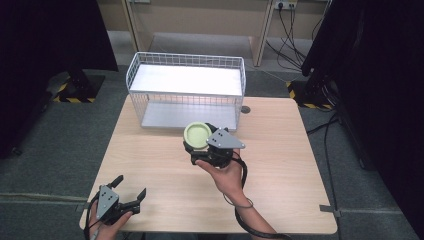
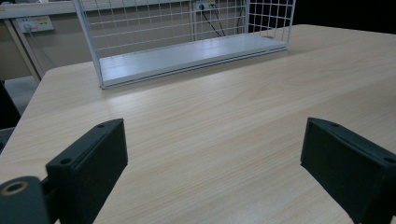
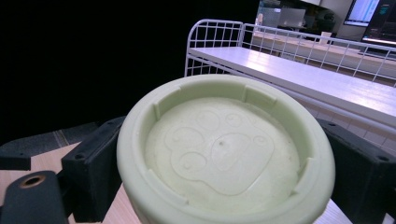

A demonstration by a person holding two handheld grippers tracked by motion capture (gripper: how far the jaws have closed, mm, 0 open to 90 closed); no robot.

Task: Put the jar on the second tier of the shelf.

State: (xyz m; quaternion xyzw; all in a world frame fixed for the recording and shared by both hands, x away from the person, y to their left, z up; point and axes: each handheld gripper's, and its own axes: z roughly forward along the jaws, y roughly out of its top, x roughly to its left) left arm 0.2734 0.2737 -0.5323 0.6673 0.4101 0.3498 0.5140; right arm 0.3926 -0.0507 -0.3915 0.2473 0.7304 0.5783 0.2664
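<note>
On the wooden table (image 1: 165,165) stand 1 white wire rack (image 1: 186,90) with 2 shelves and 2 hand-held grippers. At mid-table, just in front of the rack's lower shelf, the right gripper (image 1: 200,142) holds 1 pale green round bowl (image 1: 197,133), jaws clamped on its 2 sides. The right hand (image 1: 225,172) reaches forward from the bottom edge, forearm angled left, a black cable looped round the wrist. From the right gripper view the bowl (image 3: 224,149) shows a paw-print relief on the face turned toward the camera; whether that face is its inside or its underside is hard to tell. The lower rim of the bowl is cut off there, and much of both jaws is hidden behind it.

Near the table's front left corner, well apart from the bowl, the left gripper (image 1: 131,190) rests low with jaws spread wide and nothing between them. The left hand (image 1: 107,222) is cut off by the frame's edge.
</note>
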